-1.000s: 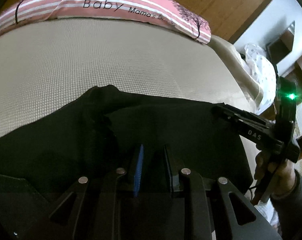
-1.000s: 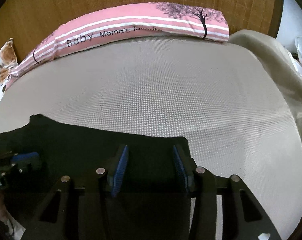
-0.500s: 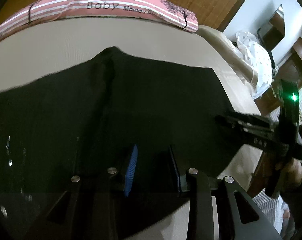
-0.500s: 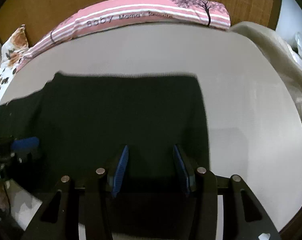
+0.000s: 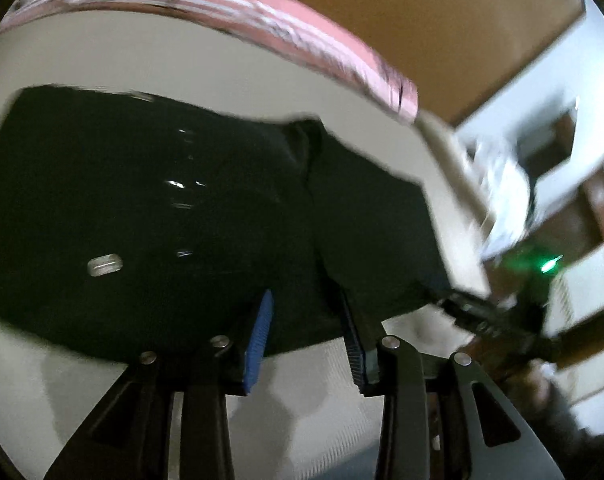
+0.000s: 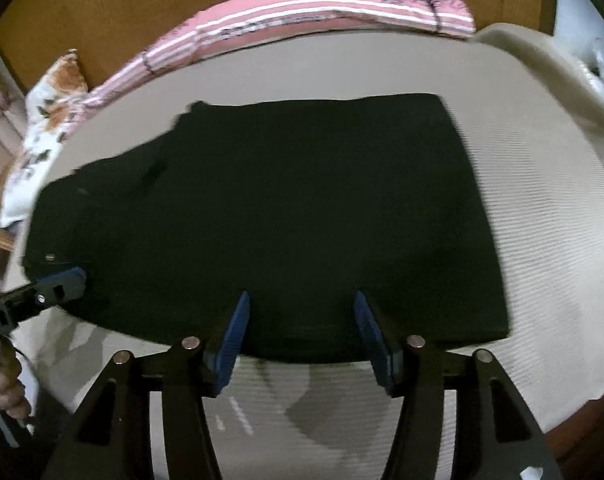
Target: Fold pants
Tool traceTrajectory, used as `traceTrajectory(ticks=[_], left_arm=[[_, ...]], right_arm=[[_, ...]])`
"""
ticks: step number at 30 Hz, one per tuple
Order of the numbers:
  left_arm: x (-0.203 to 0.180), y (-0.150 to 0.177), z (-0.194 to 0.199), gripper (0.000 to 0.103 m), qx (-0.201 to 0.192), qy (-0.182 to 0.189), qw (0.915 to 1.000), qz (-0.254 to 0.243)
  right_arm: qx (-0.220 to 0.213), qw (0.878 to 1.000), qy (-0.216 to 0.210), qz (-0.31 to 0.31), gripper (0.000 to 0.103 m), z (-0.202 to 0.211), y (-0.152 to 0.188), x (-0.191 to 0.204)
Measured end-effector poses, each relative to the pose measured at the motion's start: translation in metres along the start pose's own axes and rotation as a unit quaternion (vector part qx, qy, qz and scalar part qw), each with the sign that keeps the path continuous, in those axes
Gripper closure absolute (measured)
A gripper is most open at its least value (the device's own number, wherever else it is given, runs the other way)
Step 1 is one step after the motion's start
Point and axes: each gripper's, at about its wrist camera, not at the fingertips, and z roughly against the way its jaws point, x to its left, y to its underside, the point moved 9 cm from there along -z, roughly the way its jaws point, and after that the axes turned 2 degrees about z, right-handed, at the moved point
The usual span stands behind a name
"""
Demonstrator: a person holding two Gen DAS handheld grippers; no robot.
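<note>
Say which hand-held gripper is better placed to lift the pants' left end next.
Probably the left hand-held gripper: its tips sit at the left near corner of the pants, while the right hand-held gripper hangs open over the middle of the near edge.

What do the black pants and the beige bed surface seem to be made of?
Black pants: soft matte fabric, perhaps cotton; lies flat, no sheen. Beige bed surface: woven mat or textured cloth, judging by its fine ribbed pattern.

We see the pants [image 6: 262,216] lying flat on the bed [image 6: 542,240] toward its near edge, a long pillow [image 6: 302,12] along the far edge.
</note>
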Motion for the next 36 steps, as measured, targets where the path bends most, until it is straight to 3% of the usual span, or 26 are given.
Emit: traceTrajectory(ticks=[5,8,11,16,19,24,32,36], left_arm=[[0.042,-0.003,0.068,0.048,-0.065,0.029,0.9939,0.085],[0.07,0.002,0.091,0.044,-0.088,0.051,0.9822,0.158],[0.097,0.008,0.098,0.043,-0.103,0.068,0.9665,0.225],[0.129,0.014,0.092,0.031,-0.104,0.055,0.9505,0.288],[0.145,0.014,0.089,0.029,-0.108,0.055,0.9401,0.319],[0.159,0.013,0.079,0.029,-0.108,0.067,0.9327,0.338],[0.169,0.007,0.065,0.029,-0.121,0.084,0.9286,0.341],[0.168,-0.002,0.059,0.029,-0.131,0.091,0.9304,0.33]], right_arm=[[0.009,0.998,-0.056,0.013,0.038,0.004,0.001,0.04],[0.006,0.997,-0.079,0.009,0.032,0.007,-0.002,0.056],[0.001,0.995,-0.1,-0.006,0.032,0.009,-0.007,0.067],[-0.003,0.994,-0.11,-0.012,0.031,0.013,-0.013,0.075],[-0.004,0.994,-0.107,-0.006,0.03,0.015,-0.013,0.075],[-0.003,0.995,-0.103,-0.008,0.03,0.016,-0.012,0.074],[0.0,0.995,-0.102,-0.008,0.03,0.014,-0.013,0.072],[0.0,0.996,-0.095,0.0,0.03,0.013,-0.014,0.074]])
